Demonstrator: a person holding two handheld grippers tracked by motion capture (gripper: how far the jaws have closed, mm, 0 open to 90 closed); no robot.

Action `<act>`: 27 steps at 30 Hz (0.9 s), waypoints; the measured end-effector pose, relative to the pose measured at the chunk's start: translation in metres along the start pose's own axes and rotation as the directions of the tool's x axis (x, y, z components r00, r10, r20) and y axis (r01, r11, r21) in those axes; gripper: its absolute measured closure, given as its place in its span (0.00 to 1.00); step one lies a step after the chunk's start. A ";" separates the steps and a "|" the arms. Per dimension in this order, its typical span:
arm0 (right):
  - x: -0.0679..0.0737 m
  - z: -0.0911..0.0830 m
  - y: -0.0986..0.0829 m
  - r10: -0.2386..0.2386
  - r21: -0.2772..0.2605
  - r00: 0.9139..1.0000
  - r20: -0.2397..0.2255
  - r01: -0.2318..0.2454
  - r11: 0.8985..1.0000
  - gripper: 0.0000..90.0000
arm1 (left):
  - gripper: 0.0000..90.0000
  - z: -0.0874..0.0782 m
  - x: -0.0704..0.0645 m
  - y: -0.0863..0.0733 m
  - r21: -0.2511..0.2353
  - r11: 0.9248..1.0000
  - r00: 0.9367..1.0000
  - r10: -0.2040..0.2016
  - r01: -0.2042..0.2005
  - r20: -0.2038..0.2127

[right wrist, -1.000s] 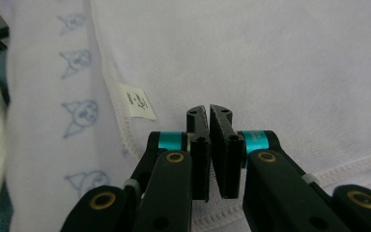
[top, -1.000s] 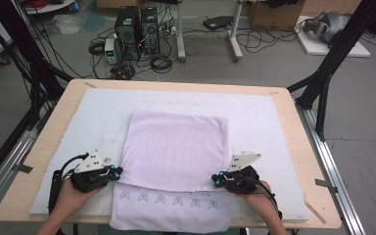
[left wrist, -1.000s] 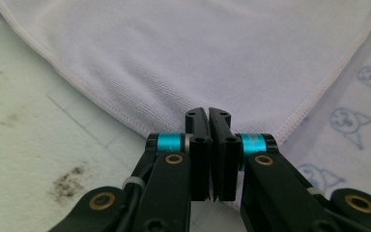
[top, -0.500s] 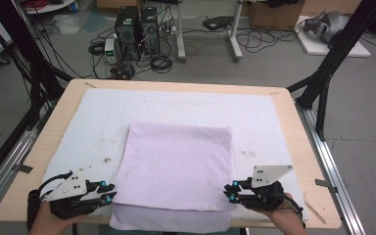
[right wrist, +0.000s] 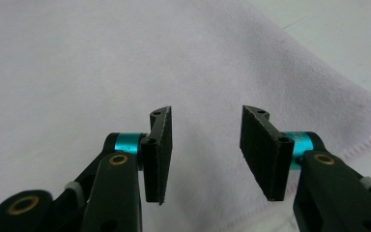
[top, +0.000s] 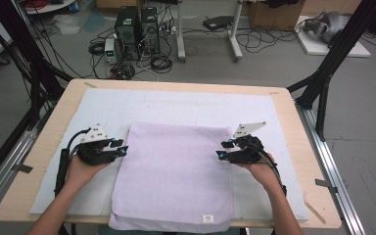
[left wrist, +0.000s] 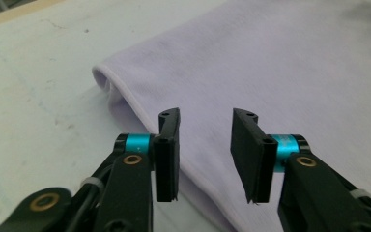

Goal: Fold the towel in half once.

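A wooden table [top: 293, 122] is covered by a white mat [top: 176, 105]; a folded lilac towel [top: 174, 176] overhangs its near edge.

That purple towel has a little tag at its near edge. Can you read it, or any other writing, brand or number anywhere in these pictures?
No text can be read here.
Small white tag on the purple towel: a dark mark on it, too small and blurred to read.
Black computer towers on the floor beyond the table: no legible brand or label.
Left gripper and right gripper: no markings on either.
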State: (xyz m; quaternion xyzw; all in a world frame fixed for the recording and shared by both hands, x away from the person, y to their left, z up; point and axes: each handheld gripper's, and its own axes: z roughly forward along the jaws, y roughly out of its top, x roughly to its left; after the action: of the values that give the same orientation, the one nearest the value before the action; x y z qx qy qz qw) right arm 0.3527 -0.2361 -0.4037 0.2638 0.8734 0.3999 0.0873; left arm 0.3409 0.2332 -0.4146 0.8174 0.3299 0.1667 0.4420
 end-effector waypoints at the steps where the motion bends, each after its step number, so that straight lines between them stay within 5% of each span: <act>1: -0.003 0.007 0.000 -0.004 0.008 1.000 0.002 0.004 1.000 0.61 | 0.72 0.008 0.003 0.001 0.007 1.000 1.000 0.005 -0.005 -0.003; 7: -0.014 0.034 -0.007 0.006 0.080 0.999 0.031 -0.008 0.997 0.65 | 0.75 0.042 0.007 -0.006 0.125 0.992 0.999 0.034 -0.035 0.016; 10: -0.014 0.038 -0.012 0.025 0.070 0.999 0.032 -0.028 0.997 0.83 | 0.96 0.041 0.005 -0.005 0.115 0.991 0.998 0.060 -0.061 0.011; 12: -0.014 0.038 -0.012 0.017 0.065 1.000 0.022 -0.018 0.998 0.95 | 0.97 0.040 0.003 -0.004 0.119 0.990 0.997 0.072 -0.072 0.003; 16: -0.006 0.027 -0.006 -0.009 0.033 0.999 0.047 0.007 0.999 0.97 | 0.98 0.023 -0.002 0.002 0.035 0.997 0.997 0.074 -0.073 -0.015; 20: 0.010 0.004 -0.003 -0.038 -0.028 0.999 0.034 0.039 0.999 0.97 | 0.98 -0.004 -0.017 0.005 -0.024 0.995 0.995 0.101 -0.101 0.003; 22: 0.024 -0.006 -0.005 -0.060 -0.029 0.998 0.013 0.061 0.998 0.96 | 0.98 -0.018 -0.028 -0.003 -0.018 0.994 0.993 0.113 -0.112 0.041; 24: 0.035 -0.014 -0.013 -0.073 -0.016 0.996 -0.055 0.072 0.997 0.93 | 0.97 -0.027 -0.037 -0.016 0.005 0.993 0.988 0.114 -0.115 0.106; 27: 0.040 -0.023 -0.021 -0.077 -0.014 0.996 -0.053 0.076 0.997 0.87 | 0.83 -0.033 -0.044 -0.027 0.039 0.992 0.983 0.110 -0.117 0.144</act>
State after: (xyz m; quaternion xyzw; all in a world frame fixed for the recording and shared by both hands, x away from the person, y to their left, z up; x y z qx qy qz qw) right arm 0.3023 -0.2414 -0.4018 0.2188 0.8826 0.4082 0.0809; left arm 0.2797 0.2340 -0.4176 0.8547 0.2545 0.1254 0.4347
